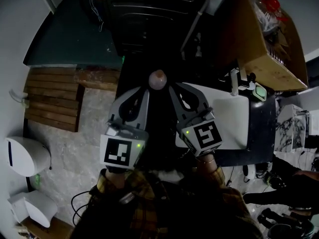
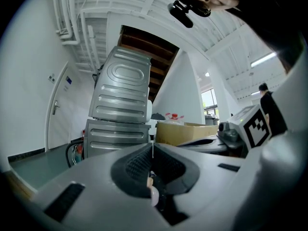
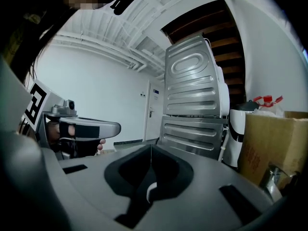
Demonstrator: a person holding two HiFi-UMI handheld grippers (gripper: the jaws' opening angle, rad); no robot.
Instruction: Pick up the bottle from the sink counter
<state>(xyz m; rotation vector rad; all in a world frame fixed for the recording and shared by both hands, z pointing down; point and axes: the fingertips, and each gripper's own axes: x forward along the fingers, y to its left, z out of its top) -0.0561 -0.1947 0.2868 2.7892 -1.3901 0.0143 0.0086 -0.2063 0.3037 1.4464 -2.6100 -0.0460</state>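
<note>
Head view shows the left gripper (image 1: 142,94) and right gripper (image 1: 175,89) side by side, jaws closed on nothing. No bottle is visible. Still the approach: find it by the white counter (image 1: 234,128), then open.

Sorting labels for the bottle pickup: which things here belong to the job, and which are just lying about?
Job: left gripper, right gripper, both jaws shut; sink-counter bottle not in view.
Lying about: cardboard box, ribbed metal cabinet, wooden slats.
</note>
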